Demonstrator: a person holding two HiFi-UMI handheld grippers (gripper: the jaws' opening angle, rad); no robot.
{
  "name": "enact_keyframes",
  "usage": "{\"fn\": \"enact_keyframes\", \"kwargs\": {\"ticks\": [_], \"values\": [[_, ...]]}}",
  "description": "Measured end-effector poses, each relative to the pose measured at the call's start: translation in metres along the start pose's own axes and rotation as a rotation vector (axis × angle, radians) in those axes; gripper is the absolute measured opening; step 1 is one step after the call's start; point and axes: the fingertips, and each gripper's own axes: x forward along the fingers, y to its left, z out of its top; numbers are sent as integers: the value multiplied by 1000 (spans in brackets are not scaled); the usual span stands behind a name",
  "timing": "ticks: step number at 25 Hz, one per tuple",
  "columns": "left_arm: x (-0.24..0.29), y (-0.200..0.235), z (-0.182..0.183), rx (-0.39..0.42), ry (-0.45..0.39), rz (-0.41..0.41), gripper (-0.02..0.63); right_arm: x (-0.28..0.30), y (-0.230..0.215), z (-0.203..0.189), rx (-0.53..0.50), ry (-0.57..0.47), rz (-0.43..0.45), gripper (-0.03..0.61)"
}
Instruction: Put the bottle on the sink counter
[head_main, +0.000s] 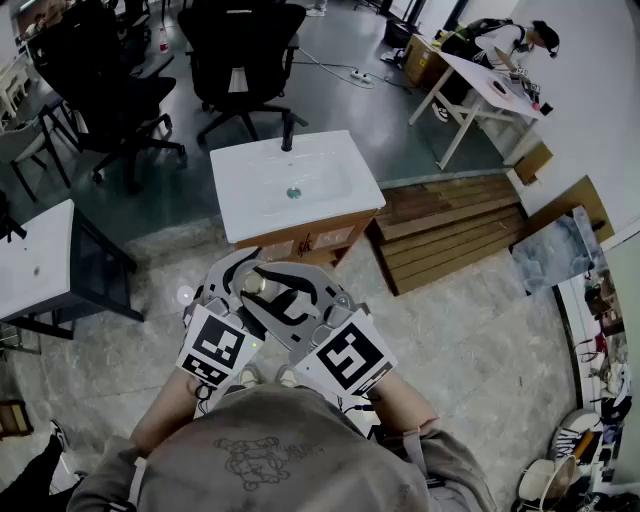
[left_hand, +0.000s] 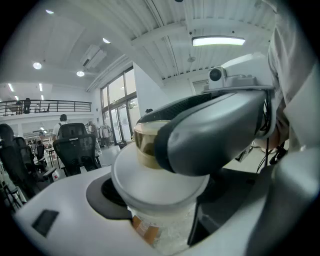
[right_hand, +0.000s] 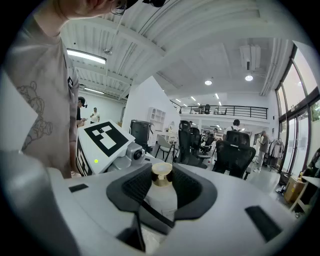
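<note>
The bottle (head_main: 254, 284), pale with a gold cap and a wide white collar, is held close in front of my chest. My right gripper (right_hand: 161, 187) is shut on its neck just under the cap (right_hand: 162, 174). In the left gripper view that jaw crosses in front of the bottle (left_hand: 150, 145). My left gripper (left_hand: 165, 222) stands at its widest, with the lower body of the bottle between its jaws. The white sink counter (head_main: 250, 195) stands ahead on a wooden cabinet, with a dark faucet (head_main: 287, 135) at its back edge. Both grippers hover short of its near edge.
Black office chairs (head_main: 110, 90) (head_main: 240, 50) stand behind the sink. Stacked wooden planks (head_main: 450, 225) lie on the floor to its right. A white table (head_main: 35, 260) is at the left. A desk (head_main: 490, 85) with a person stands at the far right.
</note>
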Motion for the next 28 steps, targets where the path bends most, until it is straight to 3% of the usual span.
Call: {"fn": "enact_keyframes", "kwargs": {"ticks": [13,28], "values": [[5,-13,-1,-19,15,-12,327,-11,1,-7,36,-15,-6,133],[28,-41,-1,-29,32,49,325,-44,-4,-28,5,-42,49,132]]}}
